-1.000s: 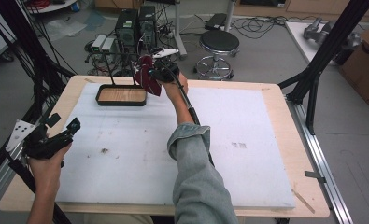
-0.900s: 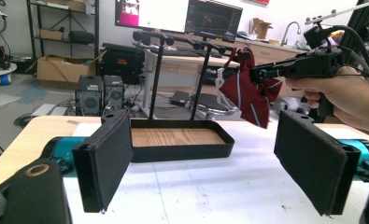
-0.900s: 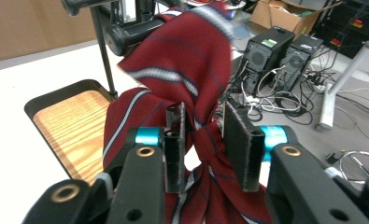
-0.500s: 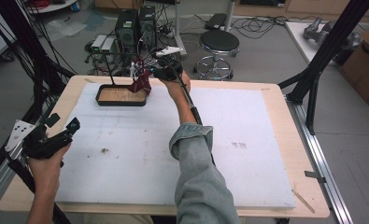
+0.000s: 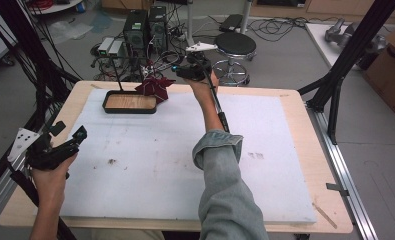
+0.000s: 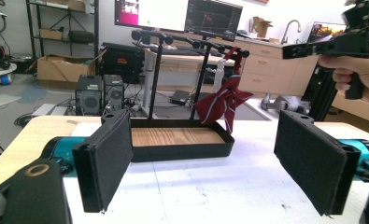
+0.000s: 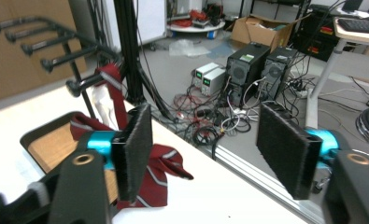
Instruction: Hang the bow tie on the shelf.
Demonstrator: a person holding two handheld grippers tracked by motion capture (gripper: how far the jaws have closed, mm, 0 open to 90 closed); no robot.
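Note:
A dark red striped tie (image 5: 155, 87) hangs from a peg of the black rack (image 5: 119, 61). Its lower end drapes over the right end of the black wood-bottomed tray (image 5: 130, 102). My right gripper (image 5: 179, 71) hovers just right of the tie; its jaws have just been opening and hold nothing. In the right gripper view the gripper (image 7: 210, 144) stands open with the tie (image 7: 154, 172) down to its left. My left gripper (image 5: 69, 131) rests open near the table's left edge. It (image 6: 210, 163) faces the tray (image 6: 182, 149) and tie (image 6: 219, 102).
A white mat (image 5: 285, 150) covers most of the wooden table. Beyond the far edge on the floor are computer towers (image 5: 145, 27), cables and a round stool (image 5: 237, 45). Black frame posts (image 5: 345, 65) rise at both sides.
The right gripper has let go of the tie and pulled back to the right and slightly up with its jaws wider. The tie now hangs on the rack. The left hand stayed put.

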